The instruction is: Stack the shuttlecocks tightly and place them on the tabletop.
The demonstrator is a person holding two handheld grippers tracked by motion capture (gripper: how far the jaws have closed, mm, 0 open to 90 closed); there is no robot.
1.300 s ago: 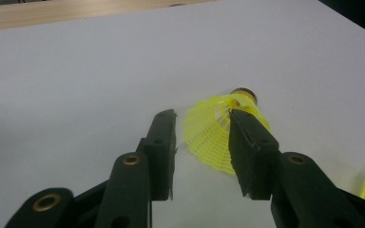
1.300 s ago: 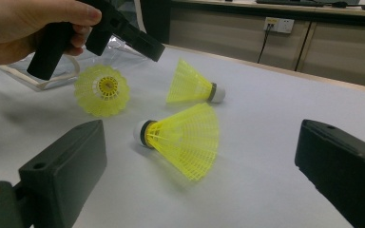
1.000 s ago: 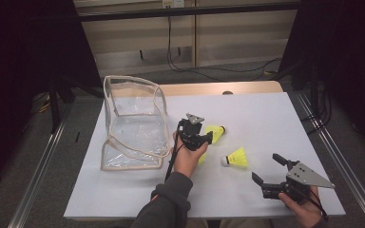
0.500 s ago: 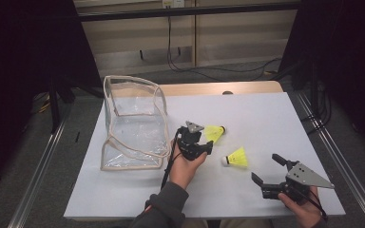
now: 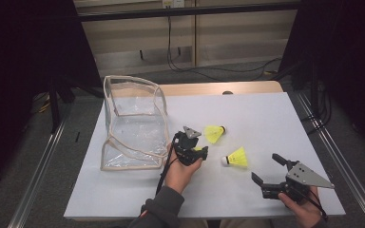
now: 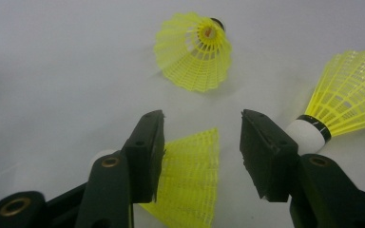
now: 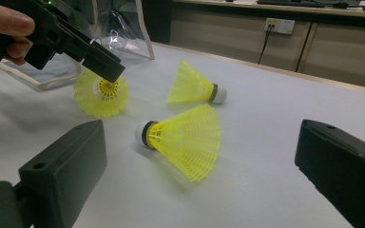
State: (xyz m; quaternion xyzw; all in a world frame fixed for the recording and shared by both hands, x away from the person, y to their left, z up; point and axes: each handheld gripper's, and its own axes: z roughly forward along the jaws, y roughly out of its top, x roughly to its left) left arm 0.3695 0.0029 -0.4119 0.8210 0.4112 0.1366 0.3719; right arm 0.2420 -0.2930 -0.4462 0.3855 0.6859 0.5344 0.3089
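Observation:
Three yellow shuttlecocks lie on the white table top (image 5: pixel 266 118). My left gripper (image 5: pixel 194 151) (image 6: pixel 202 142) points down over the nearest shuttlecock (image 6: pixel 190 175) (image 7: pixel 100 95). That shuttlecock lies between the jaws, which are open and have just closed a little; the right pad stands clear of the skirt. A second shuttlecock (image 5: pixel 214 134) (image 6: pixel 195 52) lies just beyond, and a third (image 5: pixel 236 157) (image 6: pixel 347 95) (image 7: pixel 185 137) to the right. My right gripper (image 5: pixel 266 167) (image 7: pixel 204 187) is open near the front right corner, aimed at the third shuttlecock.
A clear plastic bag with beige trim (image 5: pixel 133 123) (image 7: pixel 119 28) stands open at the left of the table, close beside the left hand. A wooden strip (image 5: pixel 218 89) runs along the far edge. Dark floor and metal rails flank the table.
The left gripper has drawn back toward the person and settled lower over the near shuttlecock. The right gripper has stayed where it was.

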